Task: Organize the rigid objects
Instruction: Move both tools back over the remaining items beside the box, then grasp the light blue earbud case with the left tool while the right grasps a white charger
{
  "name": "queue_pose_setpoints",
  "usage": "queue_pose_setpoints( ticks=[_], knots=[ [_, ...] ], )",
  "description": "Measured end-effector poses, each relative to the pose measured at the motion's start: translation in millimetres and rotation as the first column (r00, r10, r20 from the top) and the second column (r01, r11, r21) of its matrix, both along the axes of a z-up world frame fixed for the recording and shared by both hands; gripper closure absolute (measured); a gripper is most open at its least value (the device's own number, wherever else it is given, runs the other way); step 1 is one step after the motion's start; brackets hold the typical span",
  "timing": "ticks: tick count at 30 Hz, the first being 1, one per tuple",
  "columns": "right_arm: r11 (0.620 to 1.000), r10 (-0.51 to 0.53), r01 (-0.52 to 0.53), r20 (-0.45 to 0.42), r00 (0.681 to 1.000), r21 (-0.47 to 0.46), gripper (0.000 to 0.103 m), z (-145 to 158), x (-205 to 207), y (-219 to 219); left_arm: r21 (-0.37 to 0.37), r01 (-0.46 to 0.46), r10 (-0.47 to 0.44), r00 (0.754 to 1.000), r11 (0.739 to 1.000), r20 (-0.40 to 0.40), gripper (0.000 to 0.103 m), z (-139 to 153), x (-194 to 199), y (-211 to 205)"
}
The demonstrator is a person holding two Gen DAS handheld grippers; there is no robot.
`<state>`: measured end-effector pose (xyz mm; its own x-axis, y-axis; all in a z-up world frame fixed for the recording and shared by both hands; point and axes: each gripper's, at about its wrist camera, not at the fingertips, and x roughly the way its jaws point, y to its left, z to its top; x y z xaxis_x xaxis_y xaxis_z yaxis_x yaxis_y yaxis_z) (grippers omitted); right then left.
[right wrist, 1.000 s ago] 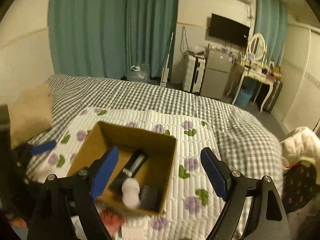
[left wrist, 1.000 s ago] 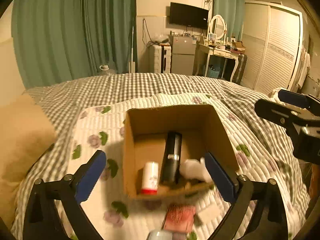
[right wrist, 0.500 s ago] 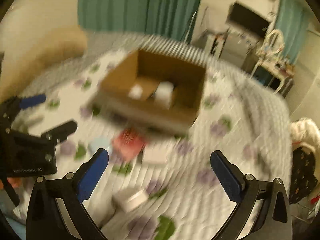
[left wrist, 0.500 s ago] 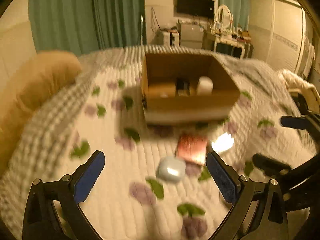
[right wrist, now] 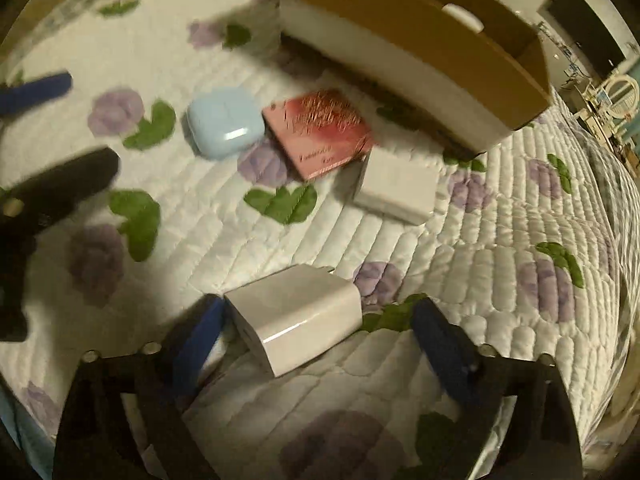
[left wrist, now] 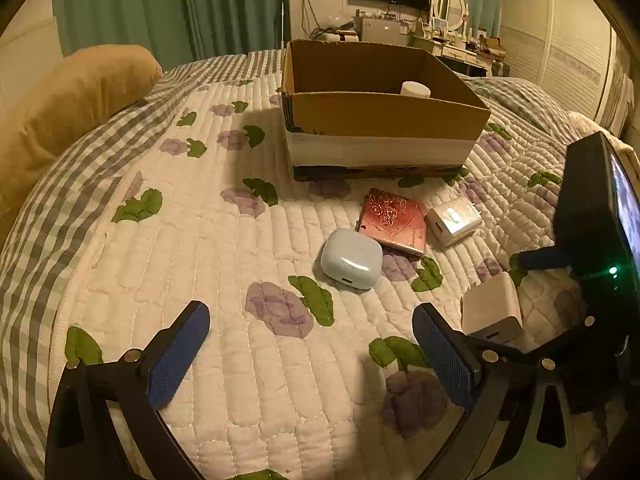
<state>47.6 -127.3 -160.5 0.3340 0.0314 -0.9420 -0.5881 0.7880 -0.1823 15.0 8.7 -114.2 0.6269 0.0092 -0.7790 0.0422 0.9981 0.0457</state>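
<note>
A cardboard box (left wrist: 384, 116) (right wrist: 420, 36) stands on the quilt with a white item (left wrist: 415, 89) inside. In front of it lie a pale blue earbud case (left wrist: 351, 258) (right wrist: 224, 121), a red patterned case (left wrist: 394, 220) (right wrist: 320, 132) and a white charger (left wrist: 454, 220) (right wrist: 396, 188). A second white charger (right wrist: 296, 316) (left wrist: 492, 312) lies between the open jaws of my right gripper (right wrist: 316, 332), touching the left finger. My left gripper (left wrist: 310, 354) is open and empty, low over the quilt in front of the earbud case.
The floral quilt (left wrist: 224, 280) covers a checked bedspread. A tan pillow (left wrist: 72, 96) lies at the far left. The right gripper's body (left wrist: 596, 240) stands at the right in the left wrist view. Curtains and furniture stand beyond the bed.
Both grippers have dropped from above the box down to the quilt in front of it. The right gripper now straddles a white charger.
</note>
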Motion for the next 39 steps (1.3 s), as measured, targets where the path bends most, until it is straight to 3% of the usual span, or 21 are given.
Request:
queue_pose_setpoints(
  ticks=[1,6,15,19,22,25,28,30,34,39],
  knots=[
    [1.0,0.012,-0.012,-0.005,1.0,0.009,0.04,-0.4,-1.1,1.7,0.004,0.001,-0.001,1.0,1.0,-0.004,0.0,-0.6,0.4,-0.6],
    [1.0,0.009,-0.01,0.032,0.999,0.028,0.042,5.3,-7.6,-1.9,-0.006,0.007,-0.008,1.0,1.0,-0.016,0.0,-0.6,5.4,0.2],
    [0.969,-0.13,0.086,0.184,0.974,0.232,0.047,67.7,-1.9,-34.2,0.026,-0.016,0.017,0.999,1.0,-0.032,0.0,2.6,41.5,-5.8],
    [0.961,-0.169,0.107,0.234,0.957,0.255,0.047,83.1,15.0,-34.6,0.098,-0.023,0.029,0.998,0.995,-0.059,0.0,-8.9,63.8,-22.4],
    [0.961,-0.184,0.117,0.262,0.947,0.251,0.047,87.6,29.6,-33.1,0.121,0.015,-0.001,0.993,0.992,-0.117,0.008,-27.8,79.3,-34.1],
    [0.957,-0.197,0.128,0.26,0.945,0.26,0.047,85.8,38.4,-34.3,0.1,0.034,-0.017,0.986,0.994,-0.168,0.017,-41.9,87.1,-38.8],
    [0.951,-0.207,0.139,0.236,0.949,0.276,0.048,81.0,43.1,-37.1,0.099,0.072,-0.05,0.978,0.993,-0.203,0.031,-52.4,91.9,-45.3],
    [0.95,-0.213,0.145,0.233,0.949,0.278,0.048,78.9,43.0,-38.2,0.095,0.079,-0.06,0.979,0.992,-0.193,0.05,-51.4,90.9,-45.9],
    [0.942,-0.227,0.151,0.238,0.944,0.301,0.048,84.3,41.8,-43.0,0.013,0.086,-0.082,0.978,0.996,-0.191,0.05,-42.0,85.3,-39.2],
    [0.938,-0.231,0.143,0.263,0.937,0.317,0.048,101.6,41.2,-46.5,-0.035,0.097,-0.1,0.99,0.995,-0.1,0.05,-0.6,71.5,-33.0]
  ],
)
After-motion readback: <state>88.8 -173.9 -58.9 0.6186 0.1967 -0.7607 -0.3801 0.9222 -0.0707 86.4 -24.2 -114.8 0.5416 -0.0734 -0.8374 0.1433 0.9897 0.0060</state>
